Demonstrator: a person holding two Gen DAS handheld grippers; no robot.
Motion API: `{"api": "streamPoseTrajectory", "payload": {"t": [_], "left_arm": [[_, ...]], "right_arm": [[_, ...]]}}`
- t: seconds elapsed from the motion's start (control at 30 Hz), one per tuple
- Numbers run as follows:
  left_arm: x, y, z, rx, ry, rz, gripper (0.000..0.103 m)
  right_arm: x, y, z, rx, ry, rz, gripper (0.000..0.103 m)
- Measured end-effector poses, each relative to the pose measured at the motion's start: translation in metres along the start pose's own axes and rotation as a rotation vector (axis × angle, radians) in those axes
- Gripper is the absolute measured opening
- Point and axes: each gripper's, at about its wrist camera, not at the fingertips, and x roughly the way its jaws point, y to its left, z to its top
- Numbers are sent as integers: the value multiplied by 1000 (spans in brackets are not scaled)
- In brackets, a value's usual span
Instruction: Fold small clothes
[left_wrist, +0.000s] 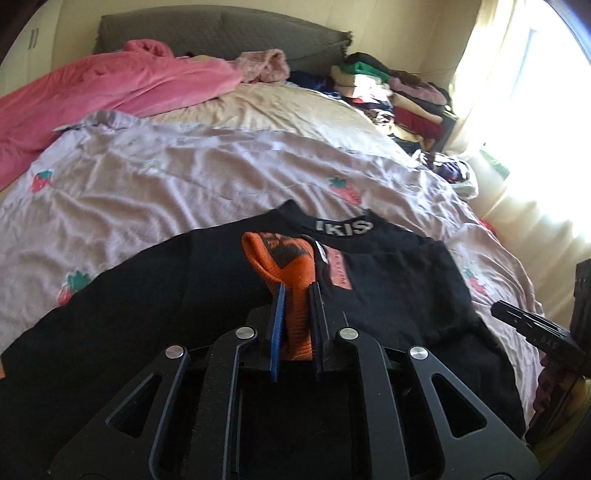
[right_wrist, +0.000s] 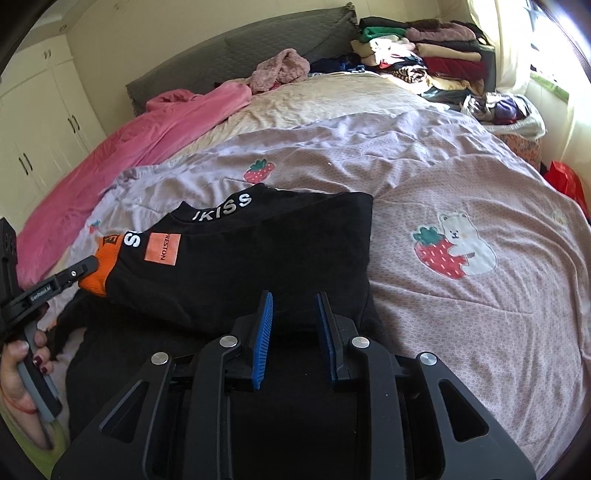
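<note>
From the left wrist, one black top (left_wrist: 192, 280) lies on the bed, on a purple cover (left_wrist: 184, 166) near the bed's bottom edge. The left tool (left_wrist: 295, 295) is closed tight on the top's orange cuff (left_wrist: 284, 266), which sticks up between the two blue pads. The neck of the top has white letters. I can count four strawberries on the cover here. One pink blanket (left_wrist: 92, 92) runs along the bed's left edge. One pile of folded clothes (left_wrist: 399, 96) sits at the top right corner of the bed. Part of the right tool (left_wrist: 532, 328) pokes in at the right side, but this view does not show how its jaws stand.

From the right wrist, the right tool (right_wrist: 295, 306) hangs over the black top (right_wrist: 258, 266) with its jaws a little apart and nothing pinched between them. The top's right side is folded in, with a straight edge. Only this view shows one orange patch (right_wrist: 162, 248) on the top, one white bear (right_wrist: 465, 236) hugging a strawberry on the cover, white cupboards (right_wrist: 37, 129) by the wall, and a person's hand (right_wrist: 18, 373) holding the left tool (right_wrist: 86, 266), which pinches the orange cuff (right_wrist: 101, 264)
</note>
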Motion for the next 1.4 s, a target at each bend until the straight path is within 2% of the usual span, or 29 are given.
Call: {"api": "streamPoseTrajectory", "payload": {"t": [0.07, 0.2, 0.3, 0.37, 0.47, 0.53, 0.6, 0.73, 0.87, 0.9, 0.97, 1.07, 1.27, 1.3, 1.37, 1.4], "left_arm": [[-2, 7, 2, 5, 1, 28, 7], [-18, 29, 8, -24, -50, 91, 7], [-26, 37, 10, -63, -67, 68, 7], [-21, 28, 9, -62, -50, 12, 7], [-5, 7, 5, -25, -9, -40, 15], [6, -8, -1, 21, 19, -42, 18], [21, -15, -9, 66, 66, -5, 25], [59, -13, -31, 112, 209, 77, 36], [61, -16, -34, 146, 209, 88, 42], [61, -13, -34, 135, 209, 74, 42], [58, -10, -32, 120, 206, 60, 44], [49, -12, -28, 117, 183, 79, 61], [38, -13, -21, 114, 156, 73, 64], [35, -14, -20, 115, 151, 73, 67], [28, -15, -17, 109, 131, 75, 71], [25, -15, -16, 106, 123, 72, 74]], "right_arm": [[2, 3, 1, -7, 1, -4, 25], [6, 10, 2, -23, 5, -2, 31], [8, 13, 4, -42, 3, -15, 32], [11, 15, 7, -46, 6, -17, 32], [15, 20, 11, -50, 6, -14, 36], [20, 23, 13, -60, 10, -10, 42], [29, 24, 13, -66, 31, -17, 43], [51, 26, 11, -76, 83, -30, 43], [79, 5, 2, -8, 178, -103, 50], [84, -2, -1, 16, 189, -89, 50], [84, -7, -2, 43, 177, -66, 50], [74, 0, 1, 18, 161, -74, 55], [51, 3, 1, 36, 119, -66, 57], [46, 4, 1, 42, 114, -62, 61], [38, 3, 2, 52, 95, -68, 83], [31, 3, 3, 60, 74, -76, 86]]}}
